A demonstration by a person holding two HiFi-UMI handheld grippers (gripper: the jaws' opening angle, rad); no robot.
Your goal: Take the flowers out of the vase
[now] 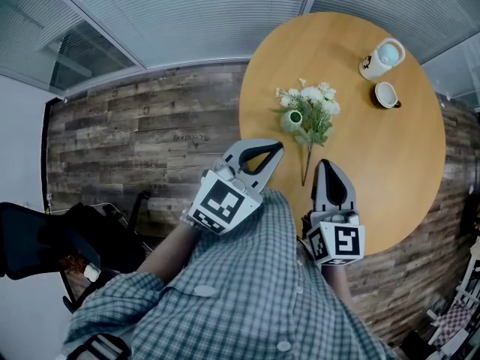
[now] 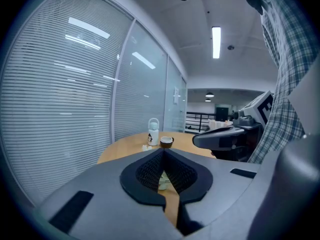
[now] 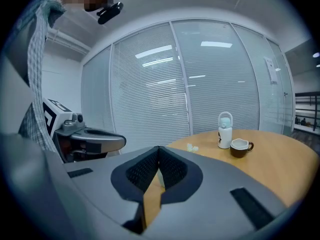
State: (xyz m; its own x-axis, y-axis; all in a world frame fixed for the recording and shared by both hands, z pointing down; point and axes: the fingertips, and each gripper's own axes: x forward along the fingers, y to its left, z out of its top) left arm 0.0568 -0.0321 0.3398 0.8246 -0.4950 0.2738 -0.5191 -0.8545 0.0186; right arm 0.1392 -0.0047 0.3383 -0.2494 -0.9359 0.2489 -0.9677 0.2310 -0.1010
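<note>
Two things stand at the far side of the round wooden tabletop [image 1: 375,148]: a white bottle with a pale blue lid [image 1: 382,57] and a brown cup with a white inside [image 1: 386,94]. Both are well apart from the bunch of white flowers with green leaves [image 1: 313,103], which is nearer the middle. The left tongs [image 1: 279,147] and right tongs [image 1: 325,163] are each pressed together and empty, near the tabletop's near edge. The flowers lie just beyond their tips, one thin stem reaching back between them.

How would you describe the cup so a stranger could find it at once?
Start at the round wooden table. Beyond the flowers, on its far side, two vessels stand close together. The cup is the low, open one with a dark handle; the bottle beside it is taller, with a pale blue lid.
</note>
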